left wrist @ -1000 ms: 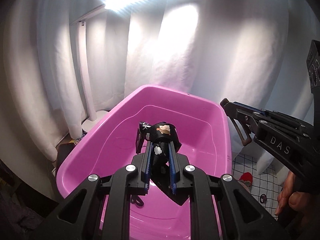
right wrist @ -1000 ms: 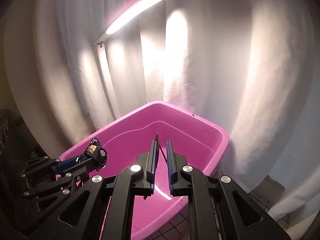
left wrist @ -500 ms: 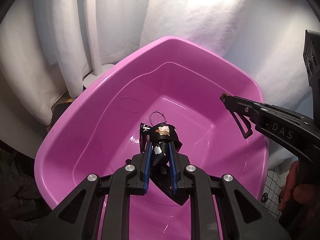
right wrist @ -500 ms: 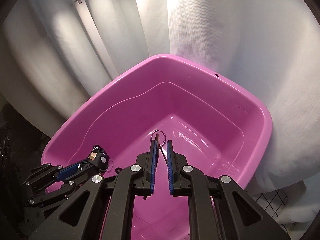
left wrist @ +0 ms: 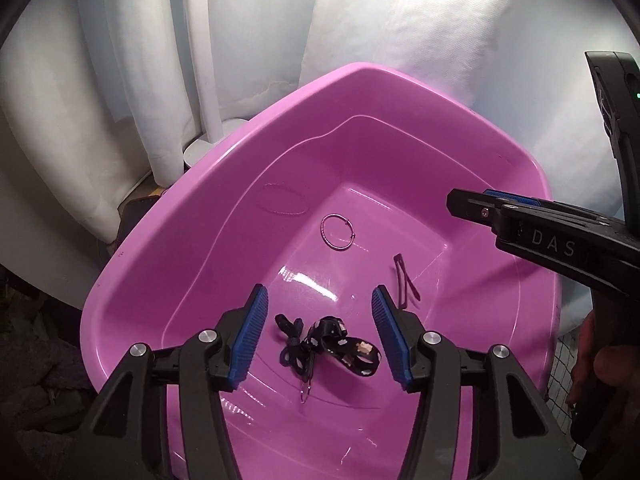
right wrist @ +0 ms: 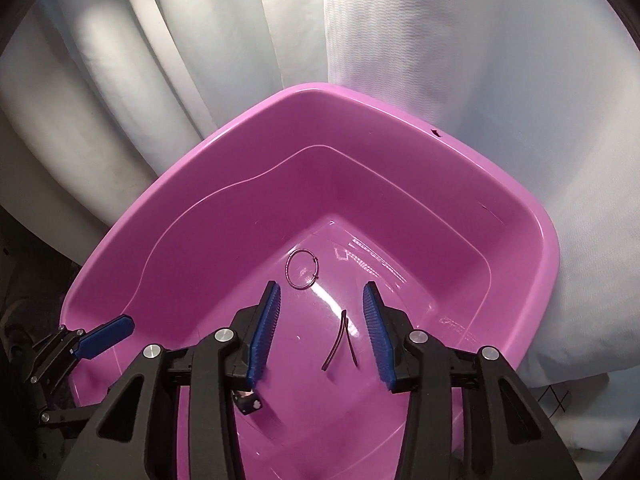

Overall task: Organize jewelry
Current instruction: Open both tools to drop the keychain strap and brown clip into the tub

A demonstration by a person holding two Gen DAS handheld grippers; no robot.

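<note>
Black patterned strap with bow and small ring, slack on the floor of the pink basin, toward the near edge. Soft, limp, feather-light; likely to slide on glossy plastic; best pinched at the knotted bunch, not the loose tail. Directly between and below the fingers of the left gripper, blue pads spread wide, nothing pinched.

Hairpin, thin bent wire, flat on the floor toward the basin's right side. Stiff, springy, slippery, low profile; hard to get under; take across both legs near the bend. Beneath the right gripper, jaws spread apart, empty.

Wire hoop, thin ring, nearer the basin's centre and far wall, beyond both grippers. Rigid but easily bent; grip across the rim.

Small tag-like piece under the right gripper's left finger, possibly the strap's end; view too blocked to say.

White curtain behind the basin. Gridded tabletop at the right corner.
</note>
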